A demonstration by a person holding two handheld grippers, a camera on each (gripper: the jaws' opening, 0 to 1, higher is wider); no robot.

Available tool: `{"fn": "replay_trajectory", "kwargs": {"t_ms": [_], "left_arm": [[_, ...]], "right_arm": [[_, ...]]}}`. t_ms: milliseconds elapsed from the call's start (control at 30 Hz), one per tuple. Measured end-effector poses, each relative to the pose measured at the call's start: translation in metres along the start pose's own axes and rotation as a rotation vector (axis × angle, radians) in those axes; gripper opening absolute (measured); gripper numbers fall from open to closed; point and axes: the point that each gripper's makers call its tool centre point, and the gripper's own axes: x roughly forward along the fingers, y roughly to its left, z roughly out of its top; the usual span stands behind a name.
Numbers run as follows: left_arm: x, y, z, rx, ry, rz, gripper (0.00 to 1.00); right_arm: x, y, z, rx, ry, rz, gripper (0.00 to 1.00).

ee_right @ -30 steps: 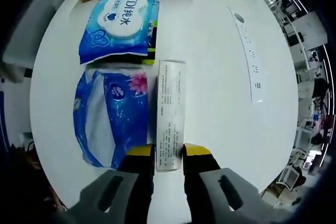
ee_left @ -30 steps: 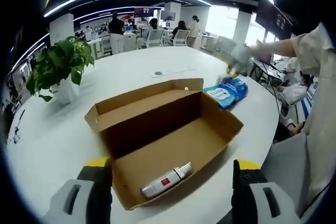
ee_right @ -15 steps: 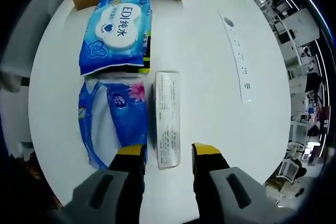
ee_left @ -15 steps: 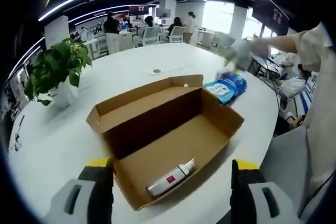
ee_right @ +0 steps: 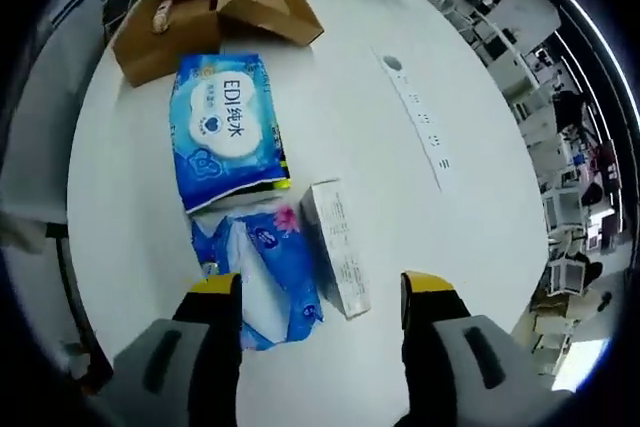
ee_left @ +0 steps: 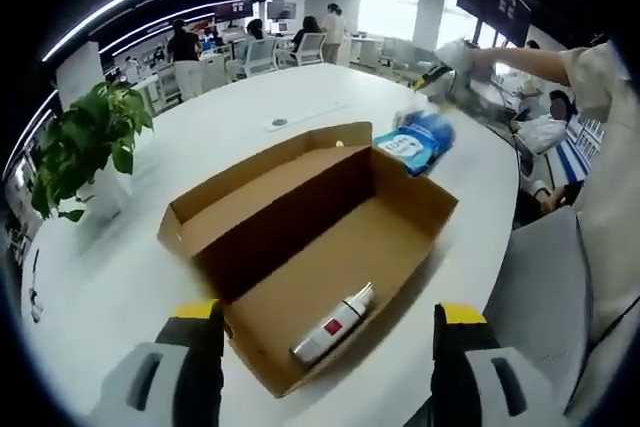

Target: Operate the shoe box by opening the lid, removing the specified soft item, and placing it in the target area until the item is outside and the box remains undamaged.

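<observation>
Claws first: our left claw (ee_left: pixel 320 342) hangs released before the open shoe box (ee_left: pixel 310 247), a white bottle (ee_left: pixel 333 322) lying inside. Our right claw (ee_right: pixel 320 312) is released above the tissue pack (ee_right: pixel 262 272), white carton (ee_right: pixel 338 259) and wipes pack (ee_right: pixel 225 127) on the bench (ee_right: pixel 370 147).

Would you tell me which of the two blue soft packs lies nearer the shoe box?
The wipes pack printed "EDI" lies nearer the shoe box; the other blue pack lies beyond it, beside the white carton.

White bench (ee_right: pixel 350 97) carrying open shoe box (ee_left: pixel 300 247), two blue packs (ee_right: pixel 225 127), white carton (ee_right: pixel 338 247), seemingly potted plant (ee_left: pixel 85 142).
</observation>
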Motion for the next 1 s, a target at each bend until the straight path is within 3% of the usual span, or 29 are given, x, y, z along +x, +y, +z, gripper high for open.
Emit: {"fn": "replay_trajectory", "kwargs": {"t_ms": [200,400,600,800,1000], "left_arm": [[0.005,0.007,-0.001,0.034,0.035,-0.030,0.81],[0.011,0.014,-0.013,0.083,0.112,-0.065,0.72],[0.016,0.024,-0.017,0.118,0.159,-0.083,0.66],[0.021,0.028,-0.016,0.182,0.199,-0.113,0.59],[0.032,0.031,-0.015,0.241,0.248,-0.146,0.55]], "right_arm": [[-0.023,0.018,0.009,0.071,-0.055,-0.047,0.72],[-0.040,0.035,0.013,0.160,-0.101,-0.080,0.82],[-0.059,0.052,0.025,0.265,-0.199,-0.131,0.88],[-0.067,0.072,0.030,0.340,-0.254,-0.158,0.96],[-0.076,0.096,0.029,0.412,-0.308,-0.180,0.96]]}}
